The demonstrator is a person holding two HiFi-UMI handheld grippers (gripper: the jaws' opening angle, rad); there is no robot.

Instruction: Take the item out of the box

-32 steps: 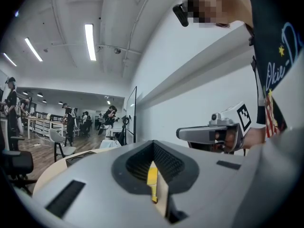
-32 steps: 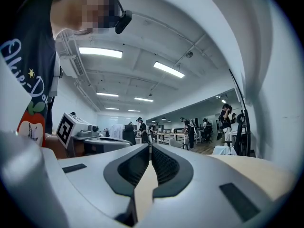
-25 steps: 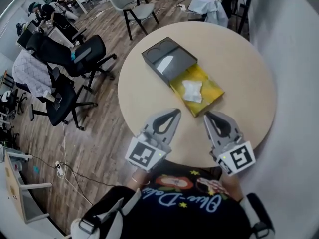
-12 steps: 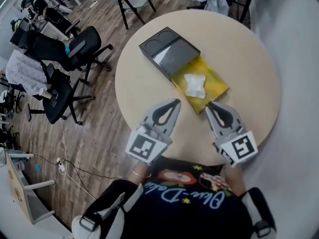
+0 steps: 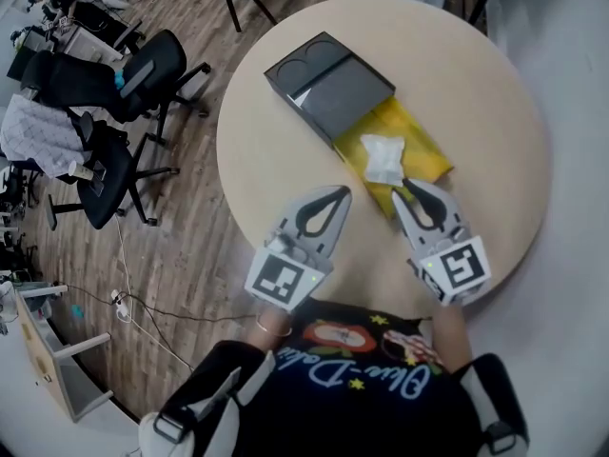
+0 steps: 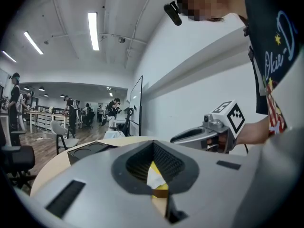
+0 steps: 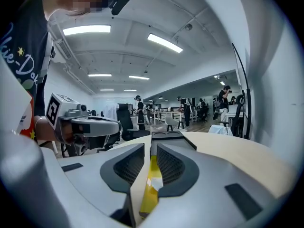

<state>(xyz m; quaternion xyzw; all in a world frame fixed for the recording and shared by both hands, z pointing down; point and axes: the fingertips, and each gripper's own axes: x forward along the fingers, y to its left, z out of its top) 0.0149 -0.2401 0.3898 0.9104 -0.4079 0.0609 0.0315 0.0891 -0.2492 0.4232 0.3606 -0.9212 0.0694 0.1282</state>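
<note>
On the round table (image 5: 481, 84) lay a dark grey box (image 5: 328, 89) with its yellow tray (image 5: 425, 152) slid out toward the person. The crumpled white item (image 5: 383, 158) sat in that tray, untouched by either gripper. The right gripper (image 5: 416, 188) hovered with its tips at the tray's near edge. Its jaws were opening - only a narrow slit so far, nothing between them, the yellow tray showing through it. The left gripper (image 5: 339, 193) hung just beside the tray's near corner, jaws together and empty.
</note>
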